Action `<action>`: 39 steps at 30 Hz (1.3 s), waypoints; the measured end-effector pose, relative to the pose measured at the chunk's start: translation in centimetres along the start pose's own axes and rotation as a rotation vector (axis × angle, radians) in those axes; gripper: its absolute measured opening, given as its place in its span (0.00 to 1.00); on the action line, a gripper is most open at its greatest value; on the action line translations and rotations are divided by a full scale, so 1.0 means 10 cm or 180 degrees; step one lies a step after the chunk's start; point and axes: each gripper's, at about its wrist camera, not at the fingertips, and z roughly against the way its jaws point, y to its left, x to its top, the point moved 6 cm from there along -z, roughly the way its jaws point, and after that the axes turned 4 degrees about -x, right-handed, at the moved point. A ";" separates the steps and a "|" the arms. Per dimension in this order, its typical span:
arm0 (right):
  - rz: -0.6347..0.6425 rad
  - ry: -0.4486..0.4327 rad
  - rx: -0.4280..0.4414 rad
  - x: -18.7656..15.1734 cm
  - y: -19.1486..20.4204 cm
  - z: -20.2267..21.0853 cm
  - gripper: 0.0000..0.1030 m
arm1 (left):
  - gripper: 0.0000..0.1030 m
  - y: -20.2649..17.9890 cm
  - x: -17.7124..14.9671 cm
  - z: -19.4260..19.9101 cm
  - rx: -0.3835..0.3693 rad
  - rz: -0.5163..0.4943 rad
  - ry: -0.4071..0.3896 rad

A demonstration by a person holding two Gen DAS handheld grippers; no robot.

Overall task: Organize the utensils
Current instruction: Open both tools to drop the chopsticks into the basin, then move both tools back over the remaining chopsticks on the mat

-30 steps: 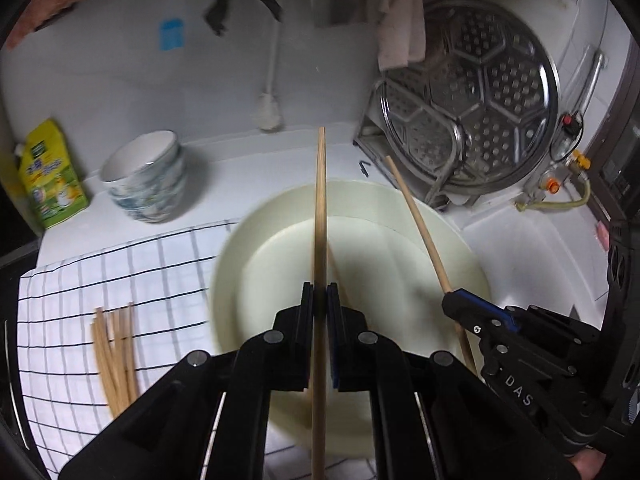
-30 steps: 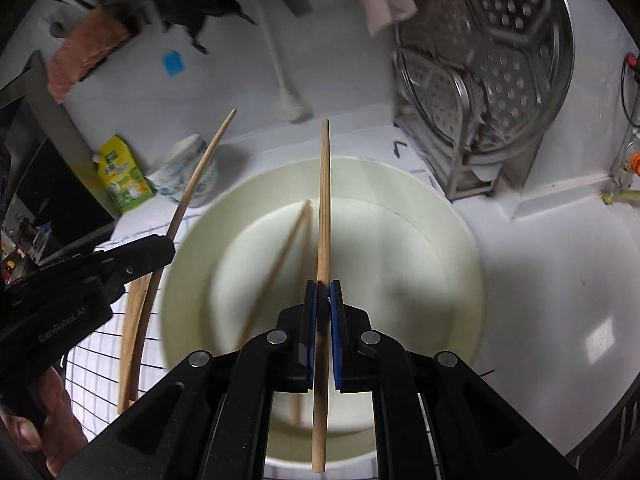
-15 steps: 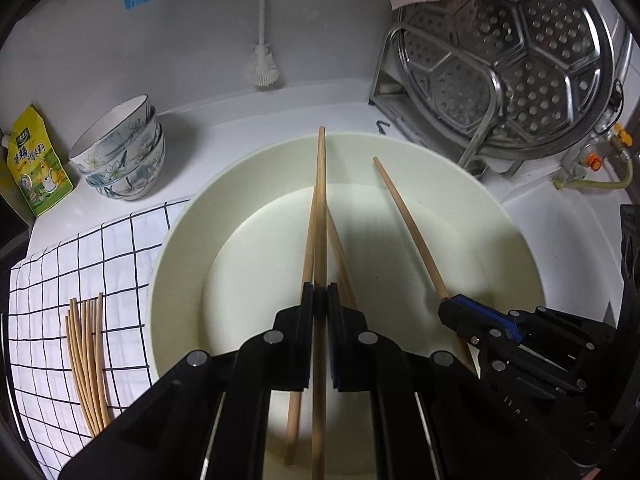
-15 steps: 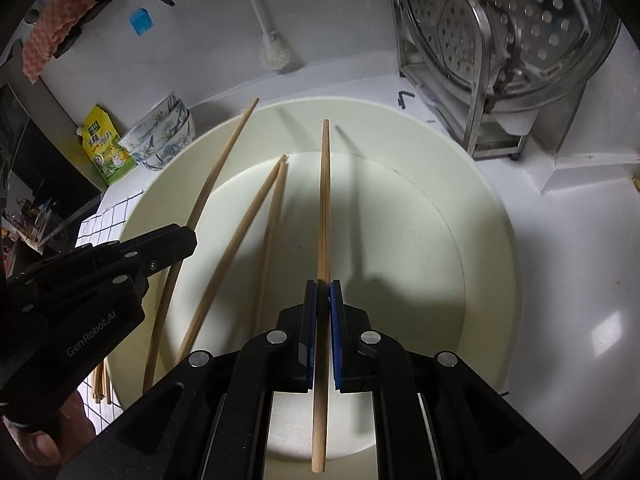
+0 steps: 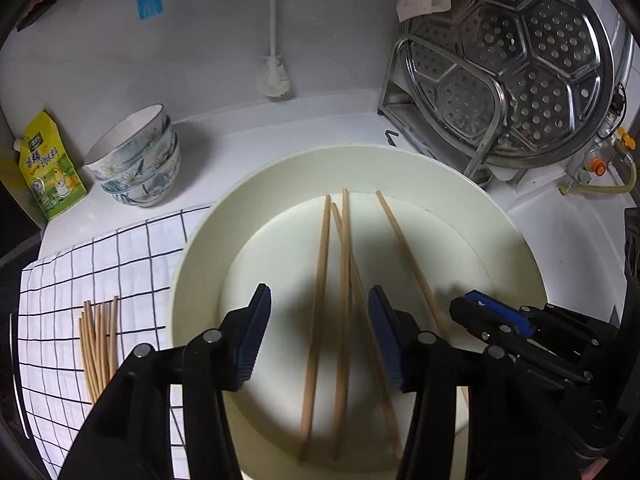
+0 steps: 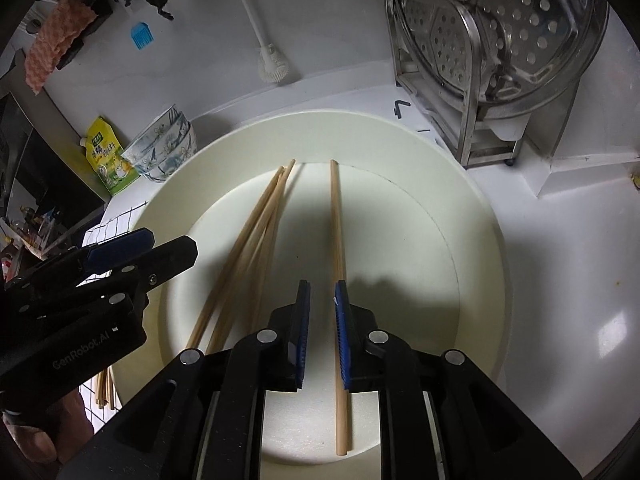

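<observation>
A large cream basin (image 5: pixel 400 172) (image 6: pixel 472 208) sits on the white counter. Three wooden chopsticks (image 5: pixel 344 248) (image 6: pixel 256 232) lie loose in it, crossing near their far ends. My left gripper (image 5: pixel 318 332) is open above them, jaws wide apart. A fourth chopstick (image 6: pixel 338 240) (image 5: pixel 404 248) lies in the basin under my right gripper (image 6: pixel 322 332), whose jaws are partly open; it rests against the right jaw's inner face. A bundle of chopsticks (image 5: pixel 98 344) lies on the checked cloth (image 5: pixel 100 264) to the left.
Stacked patterned bowls (image 5: pixel 136 164) and a yellow pouch (image 5: pixel 44 172) stand at the back left. A steel steamer tray (image 5: pixel 520 60) leans in a rack at the back right. A white brush (image 5: pixel 274 76) hangs on the wall.
Both grippers have opened over the basin. The left has let its chopstick drop beside the two loose ones. The right has released its grip on its chopstick.
</observation>
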 end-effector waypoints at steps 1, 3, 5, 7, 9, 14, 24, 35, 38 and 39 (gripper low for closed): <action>0.0002 -0.0004 0.0000 0.00 0.01 0.01 0.14 | 0.49 0.01 0.00 0.01 0.0007 0.0003 -0.0003; 0.0006 -0.0012 -0.0010 0.00 0.04 0.03 0.16 | 0.49 0.03 0.00 0.06 0.0009 0.0022 -0.0019; 0.0011 -0.0019 -0.0014 0.00 0.06 0.06 0.17 | 0.49 0.05 0.01 0.10 0.0020 0.0027 -0.0039; 0.0021 -0.0020 -0.0017 0.00 0.09 0.09 0.17 | 0.49 0.08 0.01 0.17 0.0029 0.0027 -0.0066; 0.0036 -0.0017 -0.0012 -0.01 0.14 0.11 0.18 | 0.49 0.11 0.00 0.22 0.0037 0.0040 -0.0085; 0.0086 -0.0022 -0.0027 -0.05 0.31 0.18 0.25 | 0.53 0.28 -0.06 0.36 0.0027 0.0132 -0.0121; 0.0158 -0.0052 0.0029 -0.13 0.79 0.31 0.25 | 0.57 0.79 -0.26 0.77 0.0100 0.0251 -0.0202; 0.0402 -0.0076 0.0162 -0.28 1.67 0.39 0.33 | 0.62 1.76 -0.69 1.16 0.0305 0.0515 -0.0187; 0.0476 -0.0047 0.0208 -0.35 1.94 0.37 0.33 | 0.62 2.06 -0.82 1.23 0.0364 0.0598 -0.0159; 0.0493 -0.0037 0.0215 -0.37 2.01 0.35 0.33 | 0.62 2.15 -0.86 1.24 0.0376 0.0624 -0.0147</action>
